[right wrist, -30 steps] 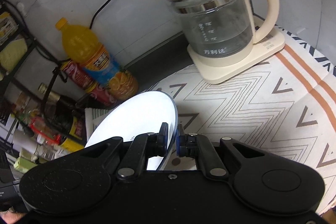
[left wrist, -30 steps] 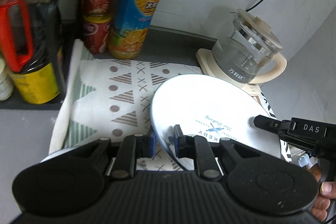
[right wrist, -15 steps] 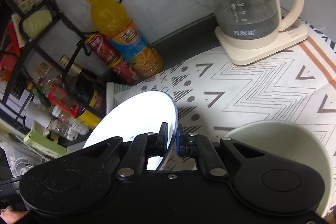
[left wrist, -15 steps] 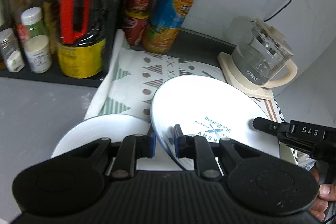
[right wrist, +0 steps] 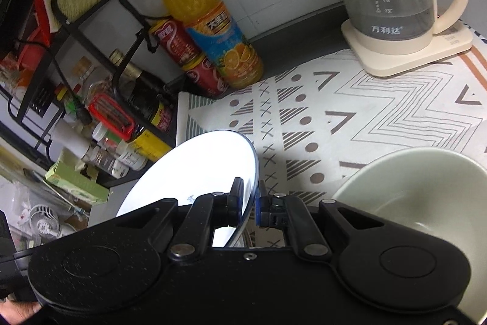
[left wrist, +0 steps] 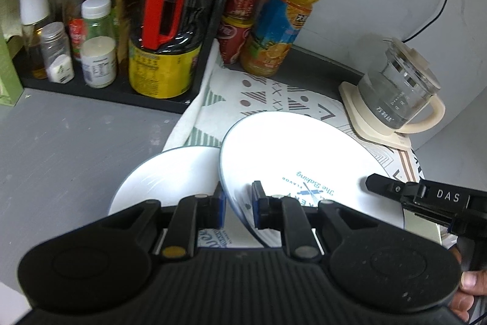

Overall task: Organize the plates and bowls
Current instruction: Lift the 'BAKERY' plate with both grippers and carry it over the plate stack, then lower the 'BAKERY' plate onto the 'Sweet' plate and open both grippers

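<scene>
Both grippers hold one white plate with a blue rim and blue print (left wrist: 301, 154) in the air, tilted. My left gripper (left wrist: 238, 207) is shut on its near edge. My right gripper (right wrist: 250, 200) is shut on the opposite edge of the plate (right wrist: 194, 169); its black tip shows in the left wrist view (left wrist: 392, 189). A second white plate (left wrist: 170, 172) lies flat on the counter below and to the left. A pale green bowl (right wrist: 426, 191) stands on the patterned mat at the right.
A glass kettle on a cream base (left wrist: 395, 102) stands at the back right of the patterned mat (right wrist: 350, 118). An orange juice bottle (left wrist: 283, 11), red cans (left wrist: 240, 11) and a black rack of condiment bottles (left wrist: 121, 35) line the back left. The grey counter (left wrist: 61, 148) lies left.
Both grippers have drawn back and up with the plate between them. The second plate, the bowl and more of the rack have come into view.
</scene>
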A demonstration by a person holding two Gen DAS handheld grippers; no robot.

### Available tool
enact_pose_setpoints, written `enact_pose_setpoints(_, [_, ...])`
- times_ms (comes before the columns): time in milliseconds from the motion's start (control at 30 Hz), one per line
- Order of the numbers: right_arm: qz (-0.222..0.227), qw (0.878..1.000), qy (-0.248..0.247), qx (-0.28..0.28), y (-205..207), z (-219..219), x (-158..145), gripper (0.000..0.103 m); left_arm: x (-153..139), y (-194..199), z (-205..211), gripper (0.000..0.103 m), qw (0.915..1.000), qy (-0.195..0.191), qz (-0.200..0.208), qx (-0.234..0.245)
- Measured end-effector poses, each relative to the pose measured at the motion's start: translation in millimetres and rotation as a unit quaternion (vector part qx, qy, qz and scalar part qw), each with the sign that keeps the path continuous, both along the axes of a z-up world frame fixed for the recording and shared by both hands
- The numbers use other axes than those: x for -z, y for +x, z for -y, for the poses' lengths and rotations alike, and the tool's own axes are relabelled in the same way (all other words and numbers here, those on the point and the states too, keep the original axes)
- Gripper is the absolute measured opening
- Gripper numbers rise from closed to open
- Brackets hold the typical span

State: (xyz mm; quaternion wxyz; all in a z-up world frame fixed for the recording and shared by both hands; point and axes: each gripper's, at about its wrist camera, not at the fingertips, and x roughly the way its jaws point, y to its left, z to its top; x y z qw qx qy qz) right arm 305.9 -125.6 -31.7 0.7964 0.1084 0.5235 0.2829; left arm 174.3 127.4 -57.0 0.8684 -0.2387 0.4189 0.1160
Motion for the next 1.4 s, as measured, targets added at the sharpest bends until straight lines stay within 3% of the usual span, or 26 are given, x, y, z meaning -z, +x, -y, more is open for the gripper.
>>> enact_pose_setpoints(900, [-0.023,0.997,-0.047,-0.061,-50,-30,34,0.009,42,-49,-18,0.015,0.9972,-0.015,-0.068,-0.026])
enact_pose_setpoints(1200, [-0.013,0.994,-0.083,-0.071,-61,-41,43,0.010,56,-45,-25,0.016,0.9962,-0.021,-0.084,-0.015])
enact_pose_setpoints(1400, [0.018,0.990,-0.118,-0.080,-71,-50,44,0.010,64,-40,-28,0.018,0.9956,-0.025,-0.089,-0.010])
